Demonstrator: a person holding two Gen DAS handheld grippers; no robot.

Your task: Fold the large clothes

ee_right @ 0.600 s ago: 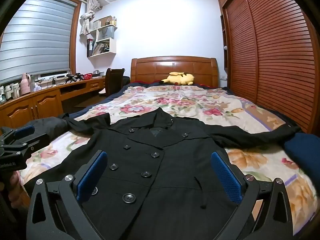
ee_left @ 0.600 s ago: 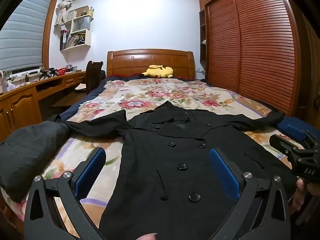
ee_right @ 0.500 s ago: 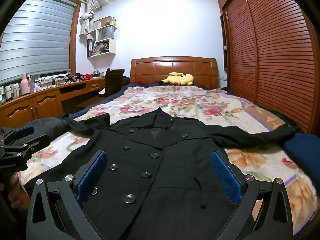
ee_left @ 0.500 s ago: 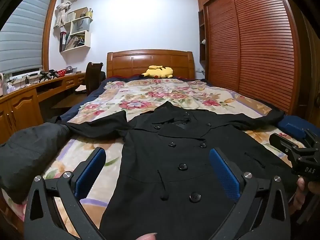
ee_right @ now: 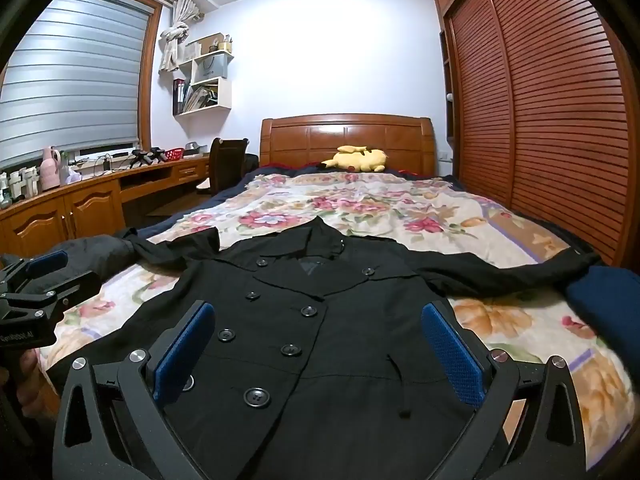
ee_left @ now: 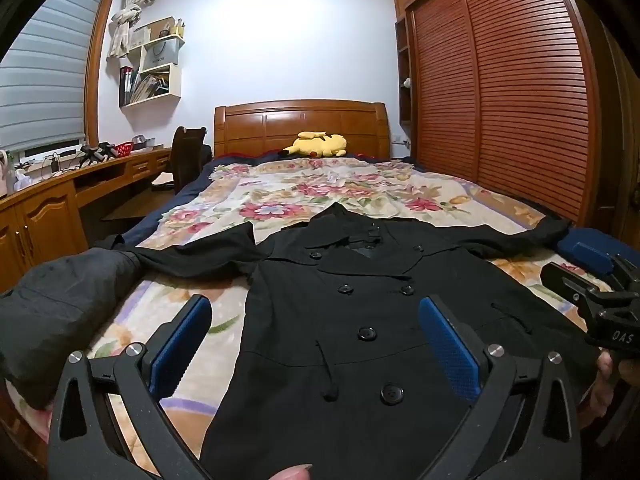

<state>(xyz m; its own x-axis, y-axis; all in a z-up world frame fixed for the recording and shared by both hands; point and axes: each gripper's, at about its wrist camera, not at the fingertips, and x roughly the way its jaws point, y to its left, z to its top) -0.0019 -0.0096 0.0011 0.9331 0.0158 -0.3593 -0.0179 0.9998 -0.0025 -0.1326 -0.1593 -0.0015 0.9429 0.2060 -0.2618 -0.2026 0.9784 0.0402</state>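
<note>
Both your tools are wide apart at the jaws and hold nothing: the left gripper [ee_left: 314, 338] hovers over the lower left of the black coat [ee_left: 360, 320], and the right gripper [ee_right: 318, 344] hovers over its lower right, each tipped slightly down toward the cloth without touching it. You have the coat lying face up and buttoned on the floral bedspread [ee_left: 304, 196], hem toward you, collar pointing away at the wooden headboard [ee_left: 300, 124], so its long axis runs straight ahead from both tools. What your next move turns on is the sleeves, which run crosswise to that axis: the left sleeve [ee_left: 192, 252] stretches out toward a dark bundle [ee_left: 60, 308] at the bed's left edge, and the right sleeve [ee_right: 508, 270] reaches toward a navy cushion [ee_right: 608, 300] on the right. Judging from this, no fold is yet made, and each sleeve is plainly nearer to the tool on its own side, so you would likely take them one per hand and bring them inward. Whether the left cuff lies on the bundle or tucks under it is hard to tell from here, so check before you pinch.
</note>
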